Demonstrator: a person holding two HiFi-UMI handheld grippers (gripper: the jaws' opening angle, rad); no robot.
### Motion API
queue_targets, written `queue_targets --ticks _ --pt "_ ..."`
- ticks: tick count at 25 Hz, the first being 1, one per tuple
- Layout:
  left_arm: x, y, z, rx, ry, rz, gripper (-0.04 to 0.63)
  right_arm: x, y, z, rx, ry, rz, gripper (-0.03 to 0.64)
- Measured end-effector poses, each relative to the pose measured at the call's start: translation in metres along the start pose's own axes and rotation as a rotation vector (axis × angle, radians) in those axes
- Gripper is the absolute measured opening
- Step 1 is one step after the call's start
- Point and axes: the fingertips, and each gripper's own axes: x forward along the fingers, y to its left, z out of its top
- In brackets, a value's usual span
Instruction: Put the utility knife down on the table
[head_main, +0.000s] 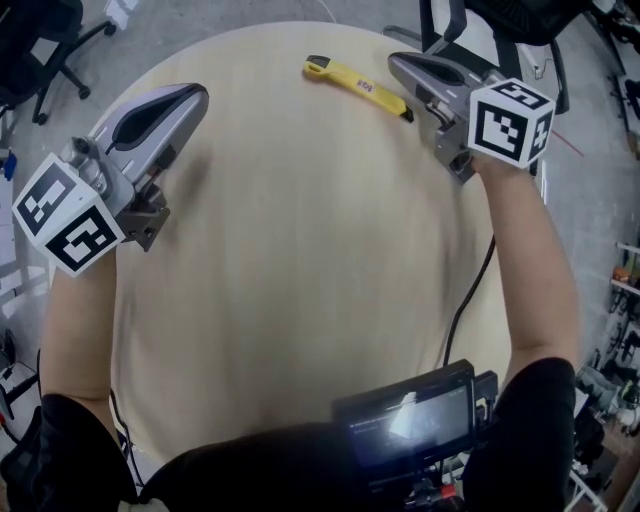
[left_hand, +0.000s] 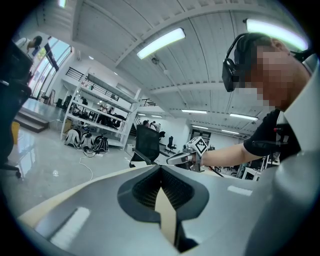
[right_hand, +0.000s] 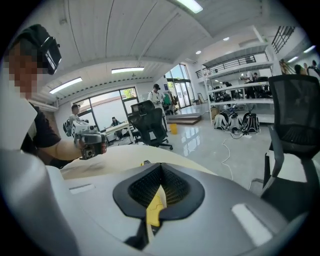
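Observation:
The yellow utility knife (head_main: 360, 87) lies flat on the round wooden table (head_main: 300, 250), near its far edge. My right gripper (head_main: 398, 62) hovers just beside and over the knife's right end, jaws shut together. In the right gripper view the yellow knife (right_hand: 156, 207) shows through the slit below the closed jaws of the right gripper (right_hand: 161, 167), lying under them rather than pinched. My left gripper (head_main: 195, 92) is at the table's left side, shut with nothing in it; only the tabletop (left_hand: 165, 210) shows beneath the left gripper (left_hand: 161, 167).
A black cable (head_main: 470, 290) runs along the table's right edge. Office chairs stand on the floor beyond the table, one at the far left (head_main: 40, 50) and one at the far right (head_main: 450, 30). A dark device (head_main: 410, 420) hangs at the person's chest.

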Motion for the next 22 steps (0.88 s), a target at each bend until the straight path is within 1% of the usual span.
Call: queue_targets --ticks 5,10,17,22 --pt "-0.003 -0.014 0.009 0.008 0.004 -0.002 -0.002 -0.020 0.013 0.005 0.006 -0.011 0.000 0.014" --pt "-0.021 -0.034 0.034 0.012 -0.034 0.006 -0.002 -0.055 0.030 0.028 0.005 -0.039 -0.008 0.014" --pt "-0.090 -0.090 0.089 0.023 -0.085 0.035 -0.002 -0.116 0.094 0.057 0.016 -0.079 -0.017 0.014" --pt "-0.138 -0.134 0.128 0.079 -0.110 0.047 -0.002 -0.161 0.144 0.075 0.015 -0.096 -0.032 0.014"
